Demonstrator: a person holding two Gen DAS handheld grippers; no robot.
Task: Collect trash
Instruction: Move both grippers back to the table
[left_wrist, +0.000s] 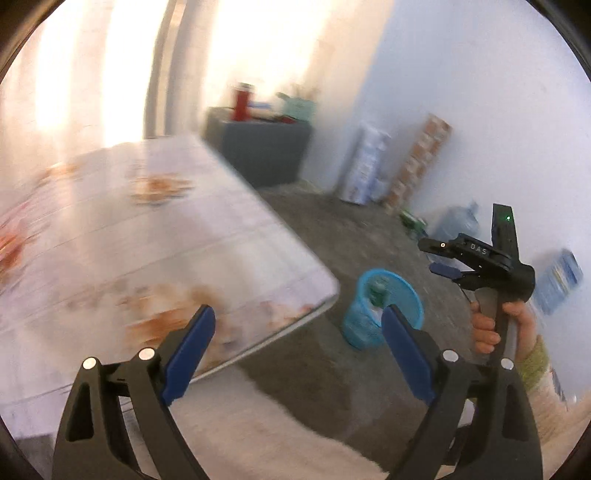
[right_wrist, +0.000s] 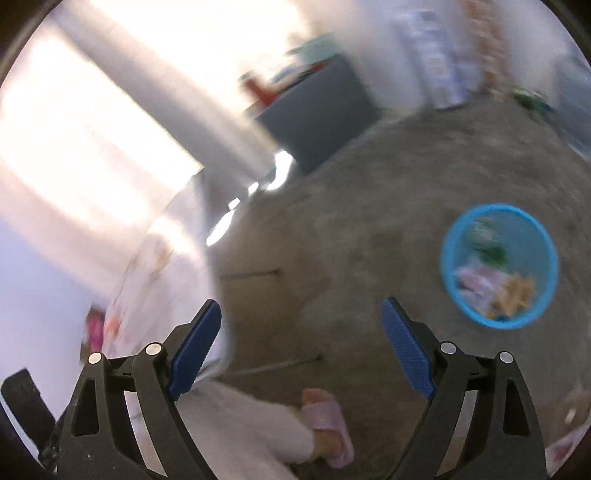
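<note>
A blue mesh trash basket (left_wrist: 373, 314) stands on the floor beside the table corner; it holds crumpled trash. In the right wrist view the basket (right_wrist: 458, 229) lies to the right, with white, green and tan scraps inside. My left gripper (left_wrist: 297, 336) is open and empty, over the table corner and floor. My right gripper (right_wrist: 301, 334) is open and empty above the floor. The right gripper (left_wrist: 439, 258) also shows in the left wrist view, held up at the right, above the basket.
A table with a flowered cloth (left_wrist: 147, 229) fills the left. A dark cabinet (left_wrist: 266, 147) with a red bottle stands at the back. Packages and a water jug (left_wrist: 458, 225) line the wall. The person's leg and slippered foot (right_wrist: 328, 428) are below. Both views are blurred.
</note>
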